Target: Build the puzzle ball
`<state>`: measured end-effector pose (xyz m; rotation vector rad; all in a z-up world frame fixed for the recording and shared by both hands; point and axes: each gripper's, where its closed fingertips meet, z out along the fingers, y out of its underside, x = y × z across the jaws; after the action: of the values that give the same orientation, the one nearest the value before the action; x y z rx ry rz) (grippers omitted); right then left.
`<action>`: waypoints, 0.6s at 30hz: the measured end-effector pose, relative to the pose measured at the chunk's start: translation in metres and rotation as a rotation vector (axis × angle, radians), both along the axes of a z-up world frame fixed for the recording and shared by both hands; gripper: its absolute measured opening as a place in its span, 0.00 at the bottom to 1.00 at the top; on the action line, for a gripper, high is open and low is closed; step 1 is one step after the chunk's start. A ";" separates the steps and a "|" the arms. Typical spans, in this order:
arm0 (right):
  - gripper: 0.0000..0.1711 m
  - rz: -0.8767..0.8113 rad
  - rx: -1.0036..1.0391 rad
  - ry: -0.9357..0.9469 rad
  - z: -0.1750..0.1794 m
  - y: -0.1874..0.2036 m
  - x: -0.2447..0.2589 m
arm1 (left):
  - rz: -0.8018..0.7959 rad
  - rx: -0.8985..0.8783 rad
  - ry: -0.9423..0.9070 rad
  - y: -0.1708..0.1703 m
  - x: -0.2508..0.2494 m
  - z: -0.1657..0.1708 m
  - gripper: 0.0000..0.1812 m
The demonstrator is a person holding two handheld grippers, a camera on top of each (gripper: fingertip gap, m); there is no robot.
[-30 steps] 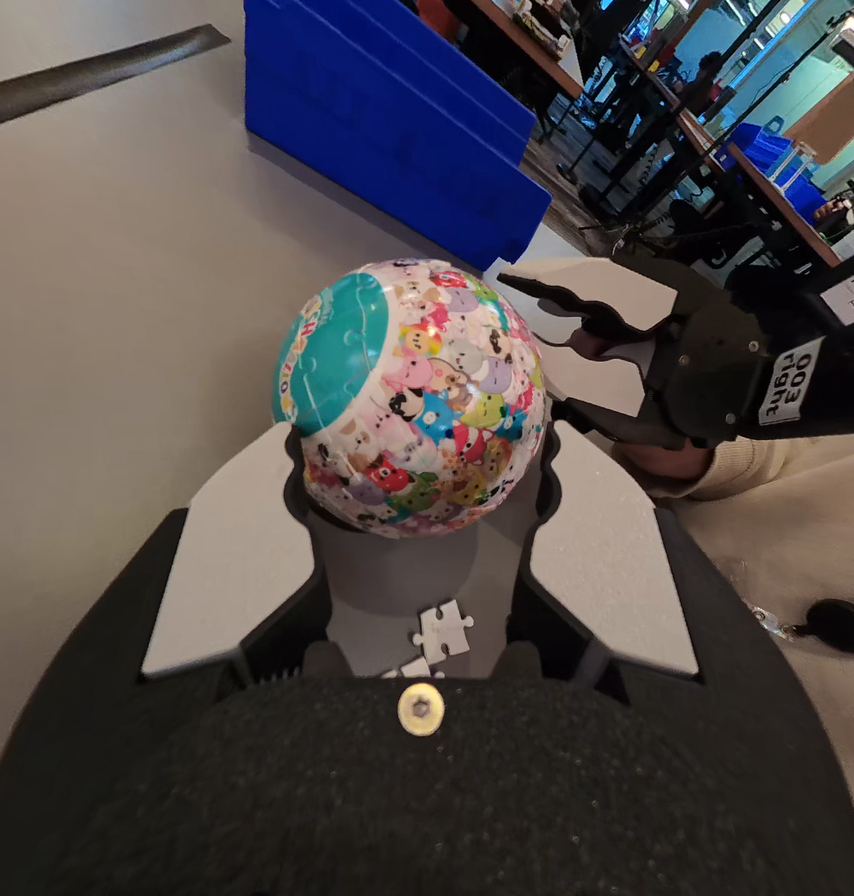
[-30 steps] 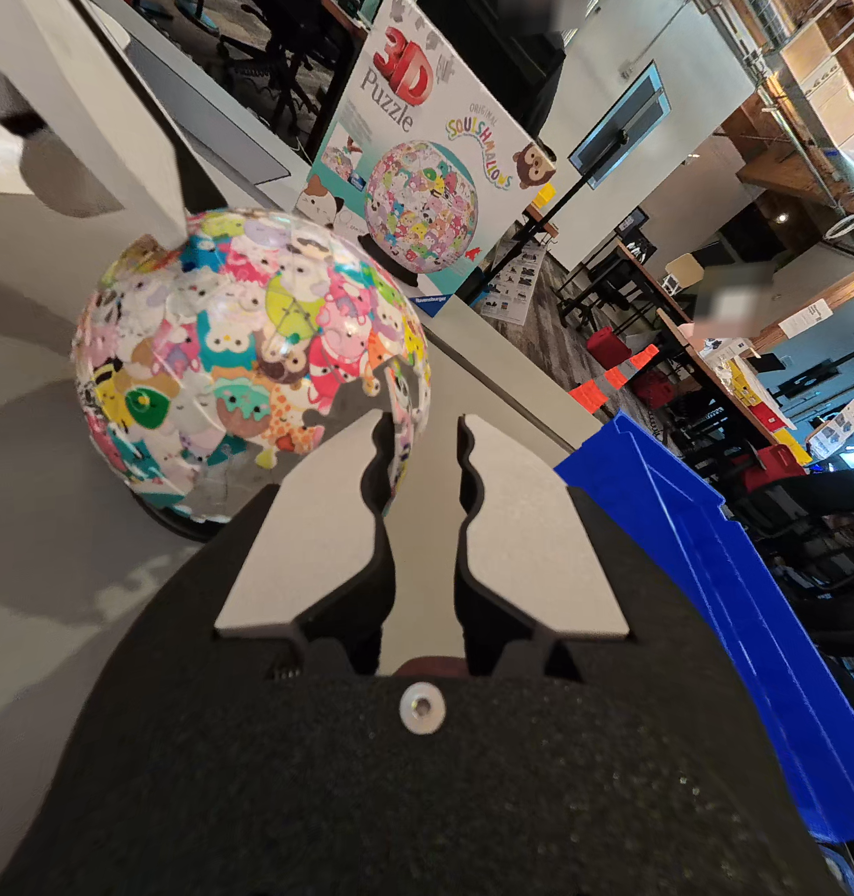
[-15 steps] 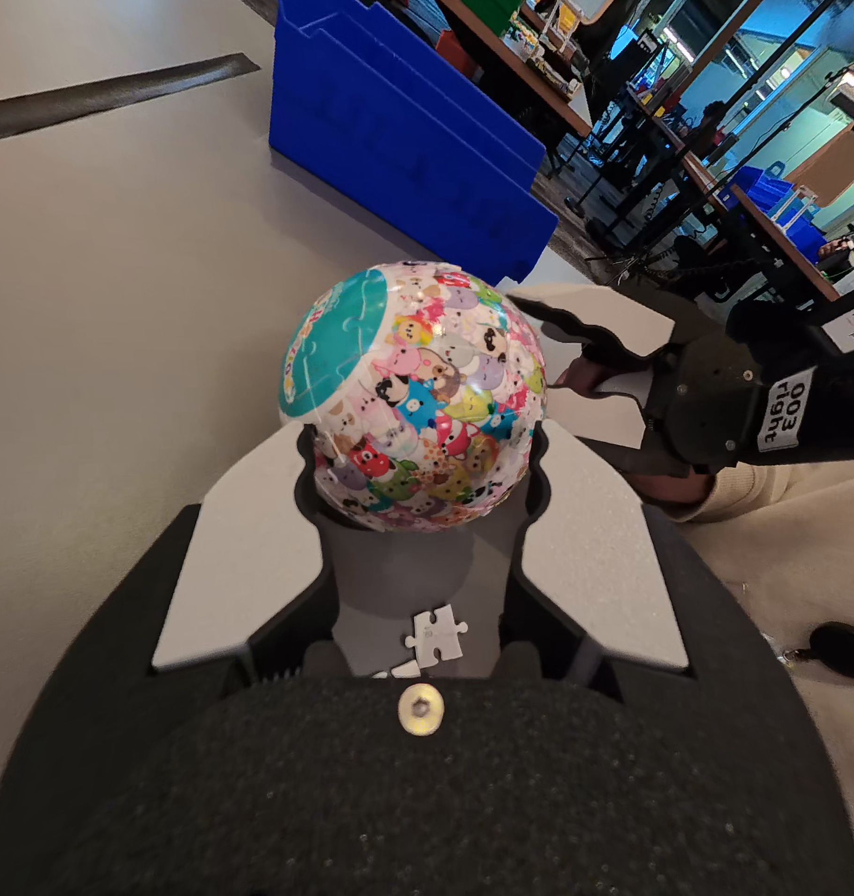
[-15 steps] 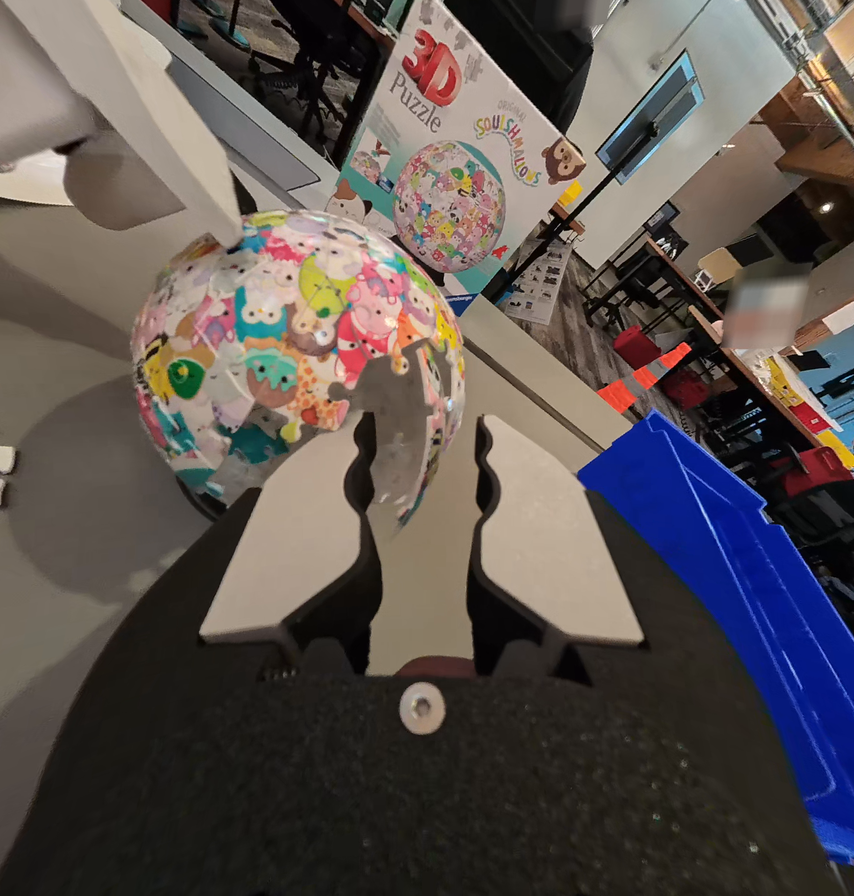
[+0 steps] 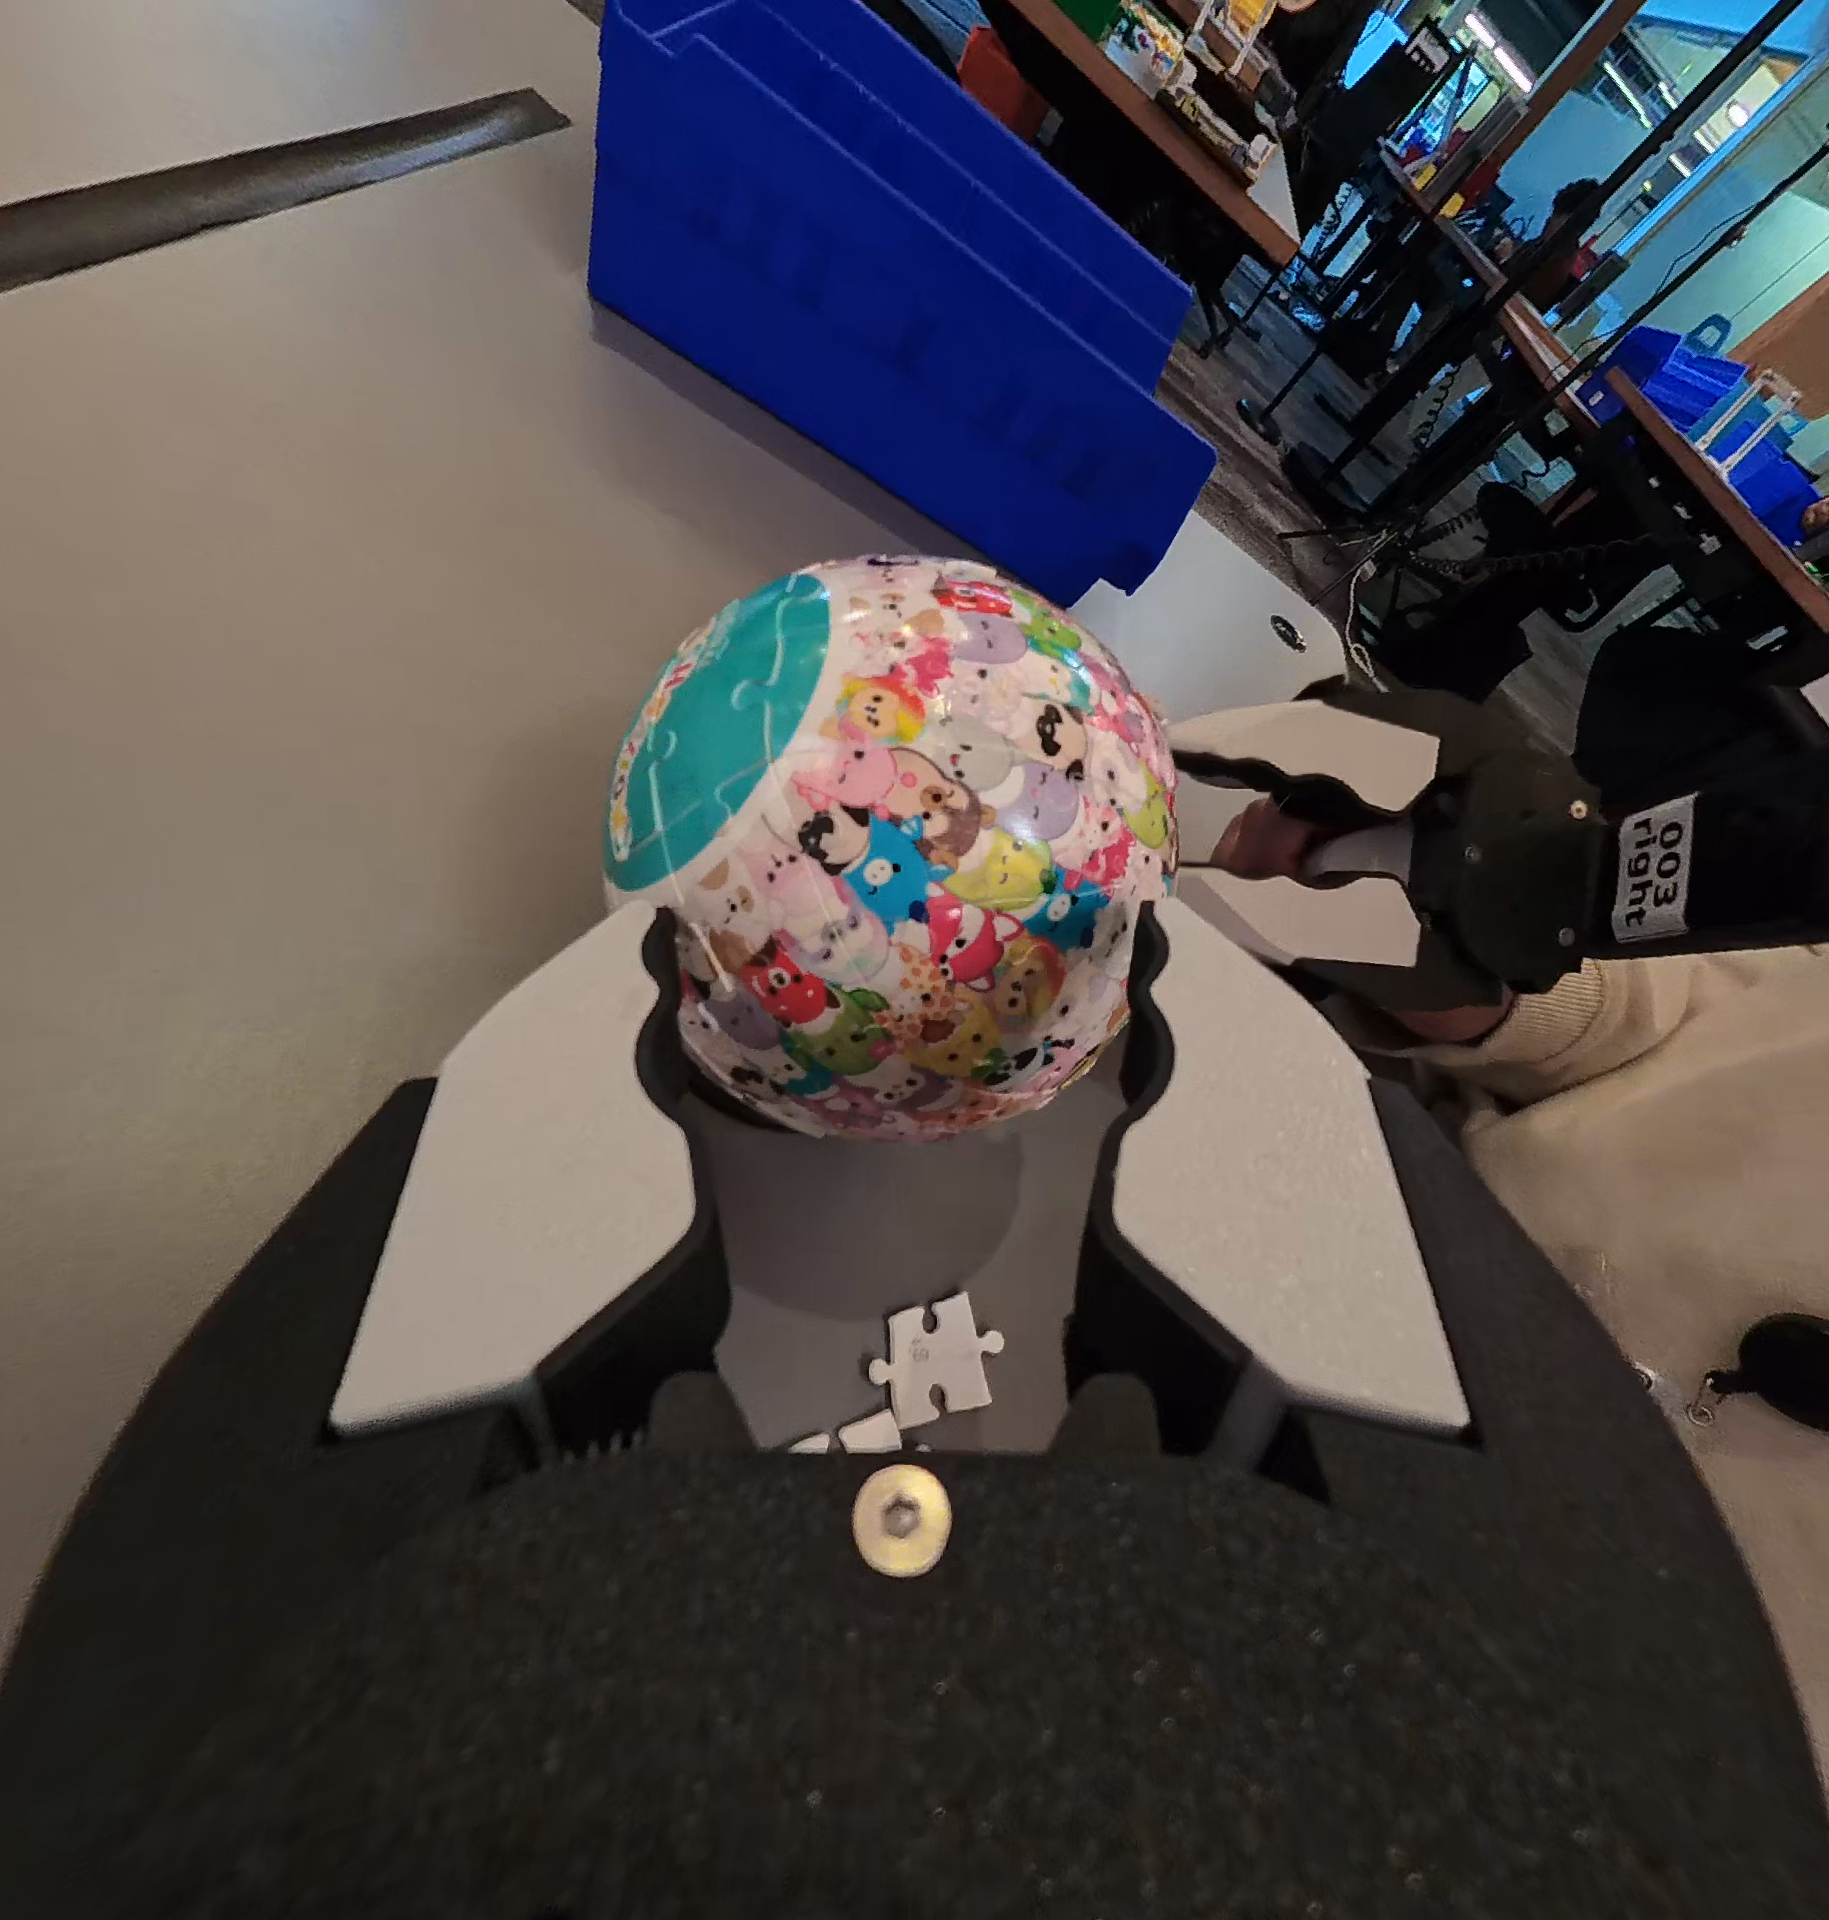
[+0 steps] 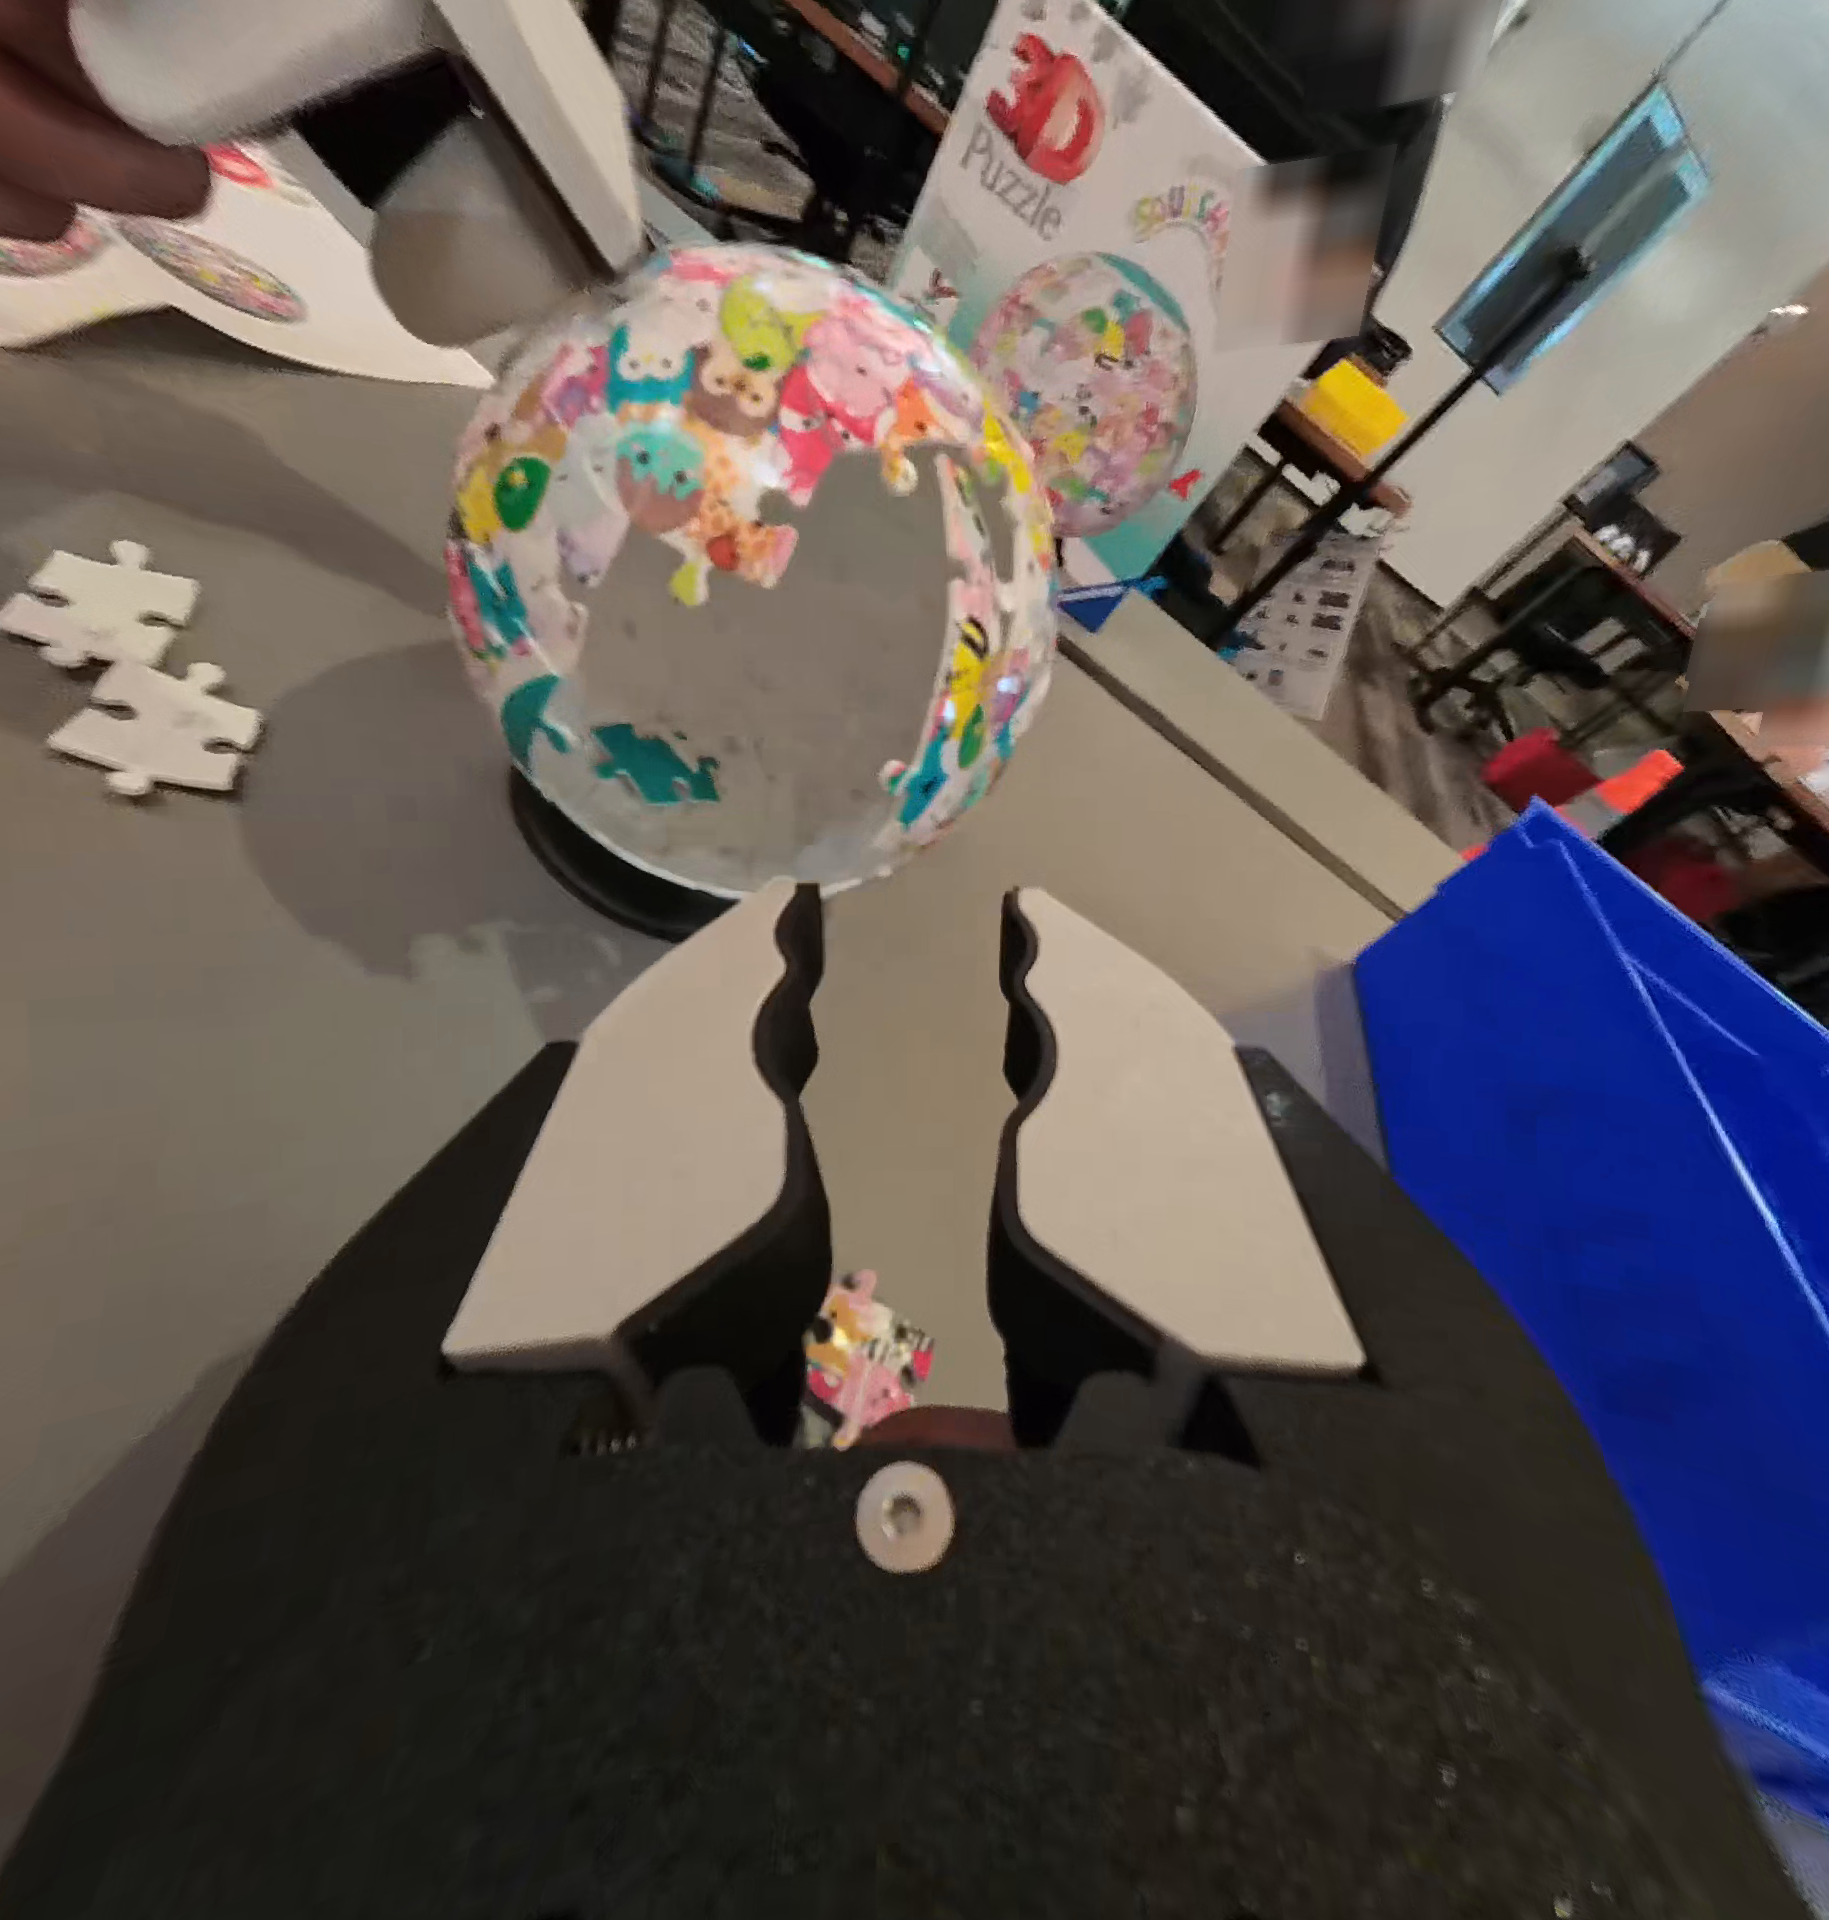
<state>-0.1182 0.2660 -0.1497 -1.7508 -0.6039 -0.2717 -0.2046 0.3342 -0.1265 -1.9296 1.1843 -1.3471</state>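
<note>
Left gripper (image 5: 894, 997) is clamped on the puzzle ball (image 5: 889, 842), fingers pressed to its lower sides above the grey table (image 5: 214, 623). Ball is near centre, perched on a black stand (image 6: 598, 862); a large gap of missing pieces shows on the side facing the right gripper (image 6: 905, 925). Right gripper stands slightly parted just beside the ball, gripping nothing. Two white loose pieces (image 6: 131, 665) lie left of the ball; a coloured piece (image 6: 868, 1351) lies beneath the right gripper. Blue bin (image 5: 889, 281) sits far right; puzzle box (image 6: 1076, 312) stands beyond.
</note>
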 end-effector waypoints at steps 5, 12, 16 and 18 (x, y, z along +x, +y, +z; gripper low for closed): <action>0.11 0.037 0.010 0.076 0.002 0.003 -0.007 | 0.018 0.001 0.019 -0.002 0.001 0.000 0.46; 0.10 0.086 0.013 0.124 0.008 0.007 -0.013 | 0.052 -0.016 0.017 -0.002 0.003 0.001 0.46; 0.09 0.080 0.017 0.130 0.007 0.008 -0.012 | 0.058 -0.018 0.020 -0.002 0.005 0.001 0.46; 0.08 0.079 0.017 0.137 0.007 0.008 -0.011 | 0.057 -0.017 0.023 -0.002 0.006 0.002 0.46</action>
<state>-0.1297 0.2745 -0.1429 -1.7094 -0.5680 -0.1007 -0.1987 0.3320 -0.1249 -1.9807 1.1233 -1.3132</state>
